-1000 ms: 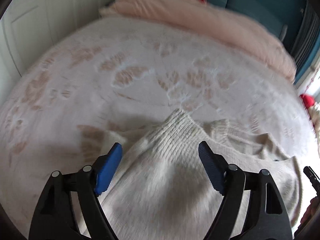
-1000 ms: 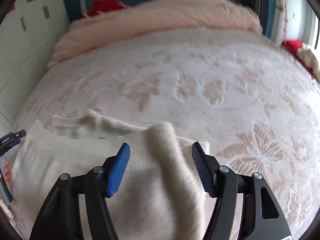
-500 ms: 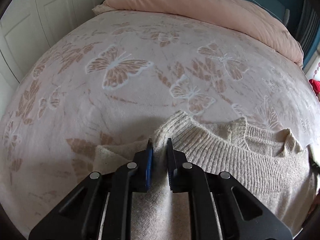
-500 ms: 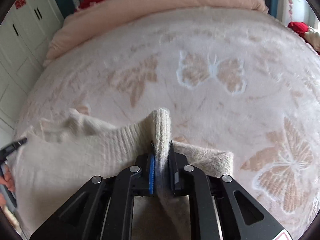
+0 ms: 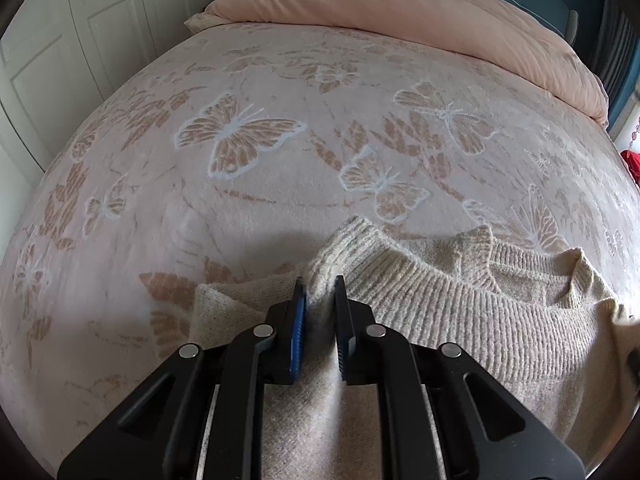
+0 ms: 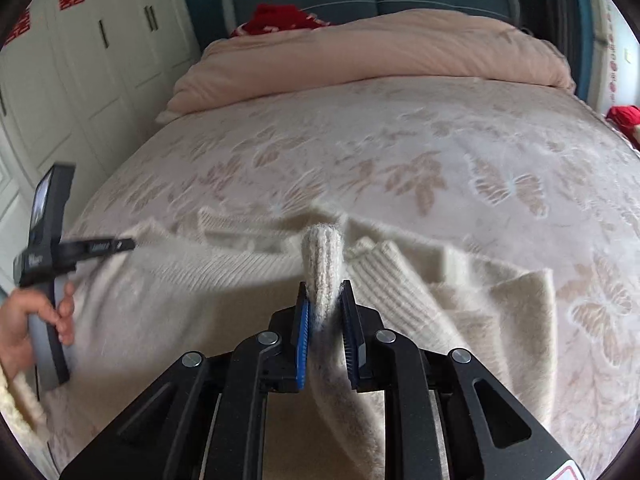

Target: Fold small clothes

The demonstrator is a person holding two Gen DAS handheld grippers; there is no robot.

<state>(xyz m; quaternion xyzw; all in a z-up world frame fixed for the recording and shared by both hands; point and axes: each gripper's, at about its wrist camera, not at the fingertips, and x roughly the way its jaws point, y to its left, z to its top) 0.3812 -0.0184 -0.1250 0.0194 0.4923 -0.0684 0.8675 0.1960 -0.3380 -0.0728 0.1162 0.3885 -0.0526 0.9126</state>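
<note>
A cream knitted sweater (image 5: 460, 312) lies on the butterfly-patterned bedspread (image 5: 260, 168), its ribbed edge toward the far side. My left gripper (image 5: 320, 288) is shut on a pinched fold of the sweater near its left ribbed corner. In the right wrist view, my right gripper (image 6: 324, 296) is shut on a ribbed fold of the sweater (image 6: 192, 300), which sticks up between the blue pads. The left gripper's body and the hand holding it (image 6: 44, 280) show at the left edge, over the sweater's other side.
A pink duvet (image 6: 380, 52) is bunched along the head of the bed, with red fabric (image 6: 280, 18) behind it. White wardrobe doors (image 6: 80, 80) stand to the left. A red item (image 6: 622, 116) lies off the right bed edge.
Both grippers went from open over the sweater to shut on its ribbed edge. The right gripper has since lifted its fold, and the sweater is raised and stretched between them.
</note>
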